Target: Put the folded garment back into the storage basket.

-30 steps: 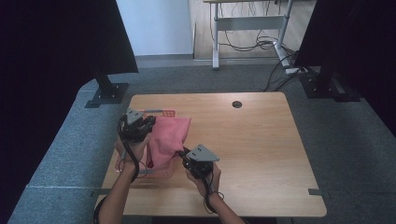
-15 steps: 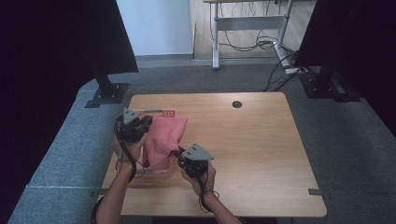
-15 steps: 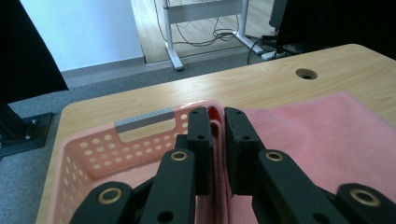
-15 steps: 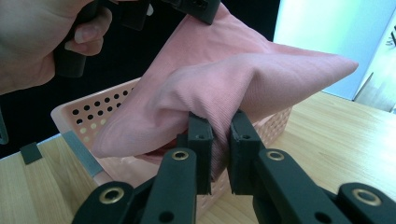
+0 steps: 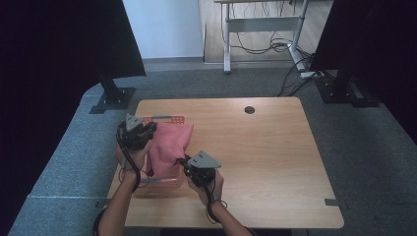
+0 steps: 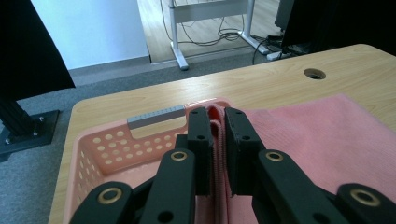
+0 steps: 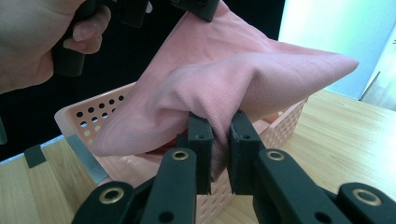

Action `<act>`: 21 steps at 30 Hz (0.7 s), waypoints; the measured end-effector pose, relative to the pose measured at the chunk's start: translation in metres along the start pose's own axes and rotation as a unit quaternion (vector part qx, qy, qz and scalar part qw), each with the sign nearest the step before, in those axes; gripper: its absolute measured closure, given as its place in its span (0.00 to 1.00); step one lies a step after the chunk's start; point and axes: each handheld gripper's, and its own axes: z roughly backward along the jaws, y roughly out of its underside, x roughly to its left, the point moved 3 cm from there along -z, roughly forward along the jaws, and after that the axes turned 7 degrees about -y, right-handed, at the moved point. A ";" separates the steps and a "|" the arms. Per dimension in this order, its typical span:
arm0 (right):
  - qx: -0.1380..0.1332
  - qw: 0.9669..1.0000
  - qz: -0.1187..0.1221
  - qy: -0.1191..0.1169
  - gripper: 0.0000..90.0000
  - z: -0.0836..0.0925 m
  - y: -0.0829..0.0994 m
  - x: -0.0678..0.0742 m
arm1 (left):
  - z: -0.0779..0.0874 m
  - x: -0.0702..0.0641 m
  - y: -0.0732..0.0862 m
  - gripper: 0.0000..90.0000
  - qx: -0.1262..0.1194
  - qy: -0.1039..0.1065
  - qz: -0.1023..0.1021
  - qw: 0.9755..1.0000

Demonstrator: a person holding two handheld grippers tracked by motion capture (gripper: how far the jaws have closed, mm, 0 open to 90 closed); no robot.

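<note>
Both grippers (image 5: 147,133) (image 5: 183,162) clamped on cloth (image 5: 169,142)

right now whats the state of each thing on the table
pink cloth: lifted over the basket, pinched at two edges
basket: upright on the table, cloth partly inside
left hand-held gripper: shut on the cloth
right hand-held gripper: shut on the cloth

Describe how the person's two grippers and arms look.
Both handheld grippers, left gripper and right gripper, are black, each topped by a grey three-cornered plate. Their flat black jaws carry brass-ringed pivots and small screw holes. A black cable trails along the left forearm. The forearms are bare, without sleeves.
</note>
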 end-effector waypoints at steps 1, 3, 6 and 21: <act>0.000 1.000 0.000 0.000 0.91 -0.001 0.000 0.000 | 0.000 0.000 0.000 0.90 0.000 0.000 0.001 1.000; 0.001 1.000 0.000 -0.001 0.91 -0.002 0.001 0.000 | 0.000 0.001 0.001 0.90 0.001 0.000 0.001 1.000; 0.001 1.000 0.000 -0.002 0.91 -0.003 0.000 0.000 | 0.001 0.003 0.001 0.90 0.000 -0.002 0.002 1.000; 0.034 0.999 -0.019 -0.014 0.54 -0.022 0.007 0.005 | 0.001 0.011 0.005 0.69 -0.002 -0.030 0.010 1.000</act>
